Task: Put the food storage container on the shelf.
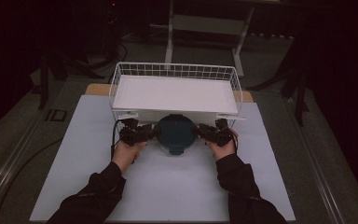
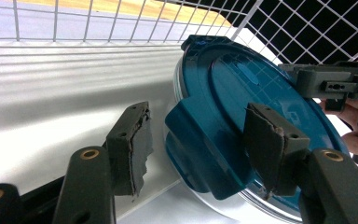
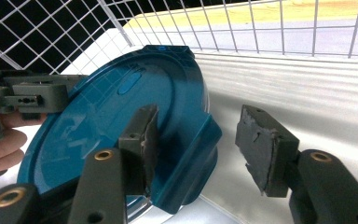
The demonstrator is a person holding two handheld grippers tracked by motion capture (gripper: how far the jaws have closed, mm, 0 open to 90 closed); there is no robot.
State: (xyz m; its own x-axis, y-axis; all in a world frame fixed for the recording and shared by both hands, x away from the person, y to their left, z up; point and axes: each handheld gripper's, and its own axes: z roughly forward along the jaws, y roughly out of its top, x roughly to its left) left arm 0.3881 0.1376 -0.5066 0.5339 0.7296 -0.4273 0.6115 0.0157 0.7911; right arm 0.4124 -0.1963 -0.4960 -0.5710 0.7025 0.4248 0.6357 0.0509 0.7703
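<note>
The container (image 1: 175, 134), a round clear tub closed by a teal lid (image 2: 256, 107), stands on the white mat (image 1: 168, 186) just in front of the wire basket (image 1: 177, 70). It touches, or nearly touches, the basket's near wall. The basket holds a white tray (image 1: 175, 93) that covers its floor.

The left gripper (image 1: 150, 133) sits at the container's left side and the right gripper (image 1: 200, 132) at its right side. Both are held level and point inward toward each other. Each hand (image 1: 123, 151) grips its tool from below; the sleeves enter from the bottom edge of the high view.

In the left gripper view, a lid latch tab (image 2: 200, 154) lies between the two jaws. The right-hand pad (image 2: 265, 140) stands at or just over the lid's edge; the left-hand pad stands clear of the tab with a visible gap. The jaws are parted and do not clamp the tab.

In the right gripper view, the opposite latch tab (image 3: 186, 154) lies between the jaws. The left-hand pad (image 3: 144, 140) is at the tab; whether it touches cannot be told. The right-hand pad stands well clear over the tray. These jaws are likewise parted, with no clamp on the lid.

The lid is seated on the tub.
</note>
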